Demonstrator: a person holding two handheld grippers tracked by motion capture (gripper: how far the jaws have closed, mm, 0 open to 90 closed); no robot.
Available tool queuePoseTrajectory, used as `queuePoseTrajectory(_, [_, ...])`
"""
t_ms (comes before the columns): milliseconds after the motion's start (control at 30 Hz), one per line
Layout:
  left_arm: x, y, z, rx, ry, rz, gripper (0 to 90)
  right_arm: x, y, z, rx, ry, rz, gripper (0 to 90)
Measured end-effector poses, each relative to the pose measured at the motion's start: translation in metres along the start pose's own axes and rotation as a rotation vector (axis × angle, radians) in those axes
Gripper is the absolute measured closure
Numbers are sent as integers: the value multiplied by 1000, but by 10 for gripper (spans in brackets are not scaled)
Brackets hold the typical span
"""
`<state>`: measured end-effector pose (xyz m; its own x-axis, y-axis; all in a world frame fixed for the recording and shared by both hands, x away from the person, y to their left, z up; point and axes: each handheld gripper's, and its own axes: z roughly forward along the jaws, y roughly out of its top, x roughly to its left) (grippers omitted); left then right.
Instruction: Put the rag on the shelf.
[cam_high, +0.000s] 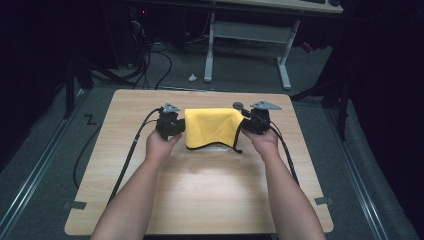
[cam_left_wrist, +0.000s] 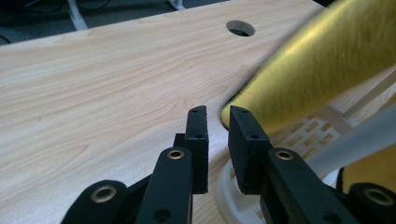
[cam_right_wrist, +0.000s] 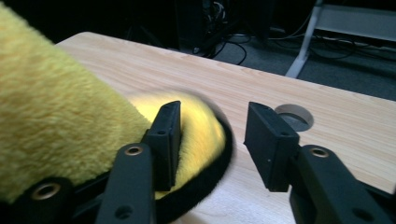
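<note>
I hold my left tongs (cam_high: 176, 125) and right tongs (cam_high: 248, 123) at either end of the yellow cloth (cam_high: 211, 127) so it drapes evenly over the white slotted rack (cam_left_wrist: 306, 135) in the middle of the table (cam_high: 200, 200). Both pairs stand apart with nothing pinched, the left a narrow gap, the right wide. The corners hang free, so the cloth rests on the rack.

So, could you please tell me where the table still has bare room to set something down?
The near half of the table, between the forearms and out to both side edges, is bare. So is the far strip behind the yellow cloth, apart from the round hole. The middle is crowded: the cloth drapes over a white rack.
</note>
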<state>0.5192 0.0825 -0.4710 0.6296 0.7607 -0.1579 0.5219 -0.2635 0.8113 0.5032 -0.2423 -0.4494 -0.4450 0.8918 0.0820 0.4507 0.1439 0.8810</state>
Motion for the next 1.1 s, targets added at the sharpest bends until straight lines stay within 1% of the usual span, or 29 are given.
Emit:
queuePoseTrajectory(67, [4, -2, -2, -5, 10, -19, 778, -1, 1, -1, 0, -8, -1, 538])
queuePoseTrajectory(100, [6, -3, -2, 0, 7, -27, 780, -1, 1, -2, -1, -11, -5, 538])
queuePoseTrajectory(200, [9, -3, -4, 4, 16, -25, 782, -1, 2, -2, -4, -20, -16, 530])
queuePoseTrajectory(300, [9, -1, -8, -13, 24, -26, 782, -2, 3, -3, -5, -36, -14, 518])
queuePoseTrajectory(400, [10, 1, -11, -29, 26, -32, 783, -7, 4, -6, -5, -52, -12, 511])
queuePoseTrajectory(533, [12, 1, -14, -19, 41, -21, 782, -12, 5, -12, 8, -88, -41, 506])
queuePoseTrajectory(633, [15, 0, -19, -23, 53, -25, 781, -17, 4, -17, 11, -107, -40, 503])
queuePoseTrajectory(700, [18, -2, -24, -40, 63, -37, 780, -20, 4, -21, 16, -118, -39, 499])
queuePoseTrajectory(767, [21, -4, -29, -44, 71, -48, 776, -22, 3, -24, 17, -129, -39, 499])
queuePoseTrajectory(833, [24, -7, -35, -50, 81, -50, 771, -23, 2, -28, 17, -134, -39, 499])
queuePoseTrajectory(867, [25, -9, -38, -54, 84, -54, 770, -22, 0, -30, 10, -137, -44, 501])
queuePoseTrajectory(900, [27, -11, -41, -61, 85, -62, 765, -21, -1, -33, -2, -141, -50, 504])
queuePoseTrajectory(967, [30, -14, -47, -82, 77, -93, 751, -21, -4, -38, 1, -150, -51, 526])
queuePoseTrajectory(1000, [31, -16, -51, -92, 79, -101, 739, -20, -5, -41, 5, -154, -47, 528])
queuePoseTrajectory(1067, [32, -19, -57, -107, 83, -103, 723, -19, -6, -49, -7, -155, -56, 534])
queuePoseTrajectory(1100, [32, -21, -60, -106, 87, -99, 714, -17, -8, -54, -23, -154, -59, 538])
